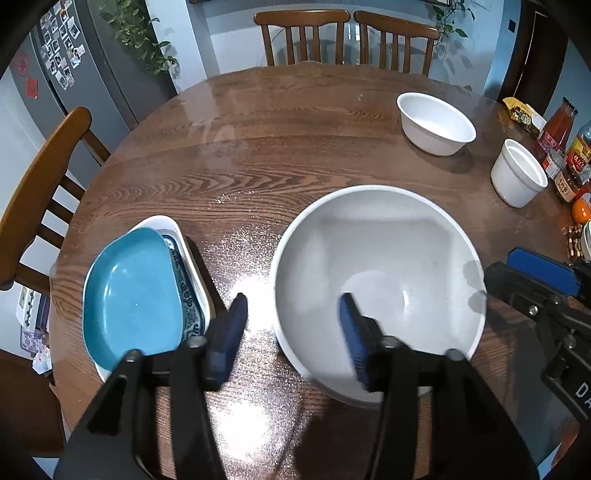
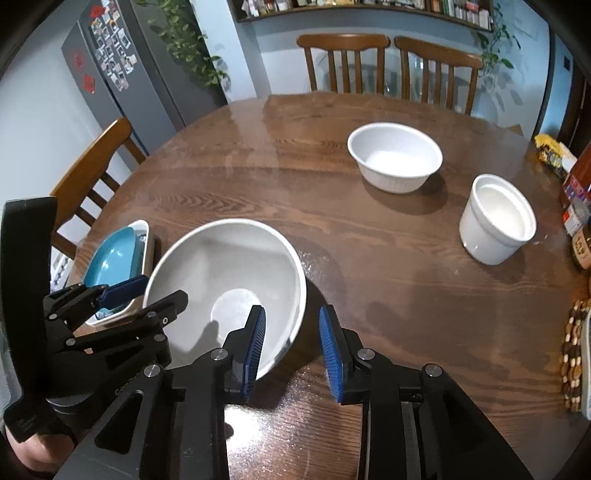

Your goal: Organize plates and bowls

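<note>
A large white bowl (image 1: 376, 258) (image 2: 229, 258) sits on the round wooden table (image 1: 258, 147). My left gripper (image 1: 291, 325) is open and straddles the bowl's left rim, one blue pad outside and one inside, neither pressing. My right gripper (image 2: 291, 347) is open astride the bowl's right rim in the same way. To the left a teal plate (image 1: 133, 295) (image 2: 114, 254) lies on a blue-patterned plate inside a white rectangular dish (image 1: 192, 258). A white ribbed bowl (image 1: 436, 125) (image 2: 395, 155) and a white ramekin (image 1: 517, 173) (image 2: 495, 221) stand further back on the right.
Jars, a sauce bottle (image 1: 557, 125) and a snack packet (image 1: 521, 114) line the table's right edge, with a beaded mat (image 2: 572, 350) nearer. Wooden chairs (image 1: 303, 33) stand at the far side and the left. A grey fridge (image 1: 85, 74) is at the back left.
</note>
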Action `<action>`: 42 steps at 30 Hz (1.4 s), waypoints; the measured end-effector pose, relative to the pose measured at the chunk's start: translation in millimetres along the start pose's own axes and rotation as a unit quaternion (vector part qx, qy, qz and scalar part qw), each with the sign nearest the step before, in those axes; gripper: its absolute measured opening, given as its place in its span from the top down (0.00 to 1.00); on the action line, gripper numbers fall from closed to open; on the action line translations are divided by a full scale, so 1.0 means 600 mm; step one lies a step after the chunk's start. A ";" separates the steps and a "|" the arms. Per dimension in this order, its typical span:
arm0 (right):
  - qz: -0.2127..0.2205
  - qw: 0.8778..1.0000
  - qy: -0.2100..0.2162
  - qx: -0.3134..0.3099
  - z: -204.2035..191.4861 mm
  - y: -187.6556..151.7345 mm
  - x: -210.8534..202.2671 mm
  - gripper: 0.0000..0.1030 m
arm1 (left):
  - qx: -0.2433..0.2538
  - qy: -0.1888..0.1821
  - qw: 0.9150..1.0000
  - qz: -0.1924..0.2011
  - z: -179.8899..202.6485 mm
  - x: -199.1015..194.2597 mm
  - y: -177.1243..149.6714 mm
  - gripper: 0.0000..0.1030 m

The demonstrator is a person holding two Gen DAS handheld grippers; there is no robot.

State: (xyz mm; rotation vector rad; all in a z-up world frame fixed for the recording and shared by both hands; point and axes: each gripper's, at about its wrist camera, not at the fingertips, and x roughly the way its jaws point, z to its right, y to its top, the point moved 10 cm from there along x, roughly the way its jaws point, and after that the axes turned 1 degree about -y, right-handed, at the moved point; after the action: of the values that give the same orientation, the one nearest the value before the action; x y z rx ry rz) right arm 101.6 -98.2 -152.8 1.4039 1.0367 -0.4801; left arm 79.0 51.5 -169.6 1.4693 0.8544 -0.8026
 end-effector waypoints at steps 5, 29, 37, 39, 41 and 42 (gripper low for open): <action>0.013 1.000 -0.002 -0.006 -0.003 0.001 -0.020 0.69 | -0.002 0.001 1.000 0.011 -0.002 -0.017 0.003 0.42; 0.080 0.997 -0.013 -0.002 0.015 0.009 -0.116 0.45 | 0.013 -0.001 0.997 0.070 0.033 -0.110 0.020 0.24; 0.095 0.995 -0.026 0.006 0.041 0.007 -0.142 0.45 | 0.030 -0.012 0.996 0.088 0.067 -0.137 0.033 0.24; 0.098 0.995 -0.029 0.010 0.050 0.006 -0.147 0.45 | 0.036 -0.016 0.995 0.092 0.078 -0.142 0.036 0.24; 0.101 0.994 -0.032 0.014 0.060 0.005 -0.153 0.45 | 0.040 -0.018 0.995 0.094 0.086 -0.146 0.039 0.24; 0.103 0.994 -0.034 0.016 0.064 0.003 -0.156 0.45 | 0.042 -0.020 0.994 0.095 0.090 -0.147 0.040 0.24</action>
State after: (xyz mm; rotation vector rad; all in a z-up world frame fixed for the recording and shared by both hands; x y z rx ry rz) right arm 67.2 -161.6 -81.4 1.4945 0.8227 -0.3920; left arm 56.4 -8.1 -85.0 1.5775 0.6467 -0.7307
